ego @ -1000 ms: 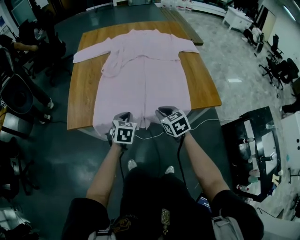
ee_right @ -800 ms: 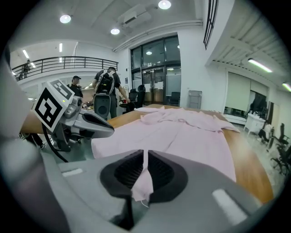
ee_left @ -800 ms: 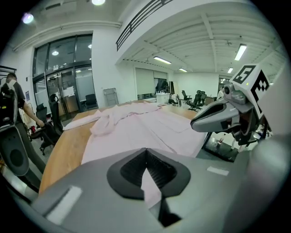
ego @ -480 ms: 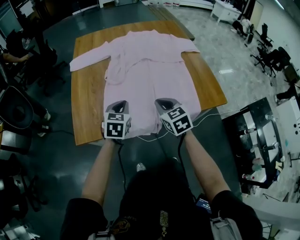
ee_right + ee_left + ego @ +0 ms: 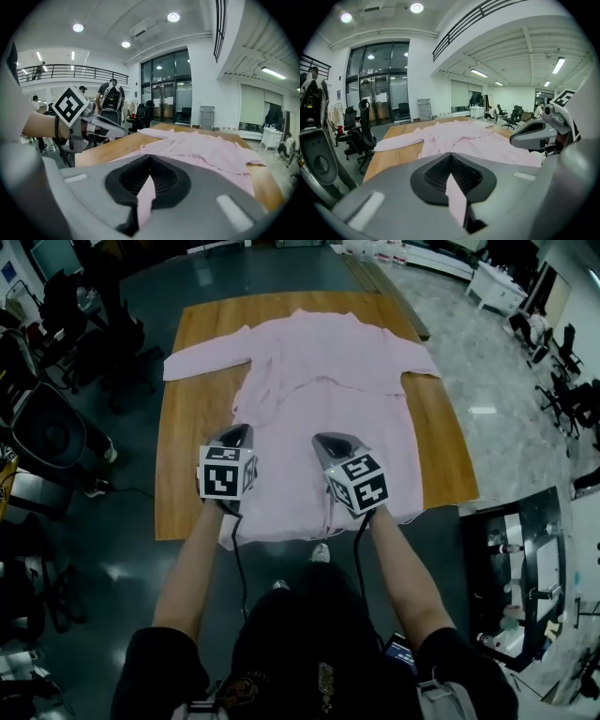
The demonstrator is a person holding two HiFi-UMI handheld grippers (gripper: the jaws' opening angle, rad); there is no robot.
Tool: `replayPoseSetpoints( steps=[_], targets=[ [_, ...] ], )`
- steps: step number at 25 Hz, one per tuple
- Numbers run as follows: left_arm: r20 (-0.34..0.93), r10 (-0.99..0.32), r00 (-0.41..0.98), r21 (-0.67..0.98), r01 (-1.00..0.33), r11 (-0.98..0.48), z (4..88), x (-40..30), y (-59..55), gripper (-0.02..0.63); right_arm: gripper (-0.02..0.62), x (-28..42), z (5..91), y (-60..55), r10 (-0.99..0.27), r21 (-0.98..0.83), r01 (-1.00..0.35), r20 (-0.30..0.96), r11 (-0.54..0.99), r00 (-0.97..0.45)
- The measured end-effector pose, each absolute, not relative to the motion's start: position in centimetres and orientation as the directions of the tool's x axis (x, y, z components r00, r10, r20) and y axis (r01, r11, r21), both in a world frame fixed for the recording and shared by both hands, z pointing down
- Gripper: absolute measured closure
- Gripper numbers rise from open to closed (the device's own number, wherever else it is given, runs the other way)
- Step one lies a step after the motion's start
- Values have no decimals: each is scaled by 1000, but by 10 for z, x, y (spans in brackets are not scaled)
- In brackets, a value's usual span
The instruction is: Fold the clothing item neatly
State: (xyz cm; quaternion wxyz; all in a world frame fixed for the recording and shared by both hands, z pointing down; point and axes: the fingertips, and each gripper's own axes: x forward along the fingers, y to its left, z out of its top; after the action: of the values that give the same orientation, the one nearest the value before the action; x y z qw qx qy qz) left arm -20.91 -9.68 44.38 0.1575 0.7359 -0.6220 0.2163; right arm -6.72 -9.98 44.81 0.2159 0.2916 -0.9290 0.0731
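A pale pink long-sleeved garment lies spread on the wooden table, collar at the far end and sleeves out to both sides. My left gripper is shut on the garment's near hem, and a strip of pink cloth shows pinched between its jaws. My right gripper is shut on the same hem further right, with pink cloth caught in its jaws too. Both grippers hover over the garment's lower half, side by side. In the gripper views the left gripper and right gripper point toward the collar.
Office chairs and a round black object stand left of the table. A black workbench with small items is at the right. The person's feet are at the table's near edge.
Both grippers have moved away from the table's near edge toward the collar and risen. The hem that hung over that edge has come up with them.
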Motion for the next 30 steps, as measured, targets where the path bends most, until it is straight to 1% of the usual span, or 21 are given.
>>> replayPoseSetpoints(
  steps=[7,12,15,23,30],
  targets=[
    [556,-831,-6,-75,-996,-43,451,-246,-140,598,594,-88,451,-156,-413,-42,-480,447,876,-793],
    [564,-823,-68,-96,-995,16,447,-282,-163,598,594,-109,455,-188,-375,-55,-447,461,893,-804],
    [561,-823,-90,-109,-993,34,445,-309,-182,598,594,-127,453,-212,-378,-52,-448,457,892,-805],
    [583,-810,-61,-101,-995,2,464,-364,-248,598,592,-187,450,-298,-426,-1,-486,480,874,-767],
    [604,-797,9,-74,-995,-67,496,-387,-322,598,592,-240,485,-384,-443,-2,-525,534,851,-721]
  ],
)
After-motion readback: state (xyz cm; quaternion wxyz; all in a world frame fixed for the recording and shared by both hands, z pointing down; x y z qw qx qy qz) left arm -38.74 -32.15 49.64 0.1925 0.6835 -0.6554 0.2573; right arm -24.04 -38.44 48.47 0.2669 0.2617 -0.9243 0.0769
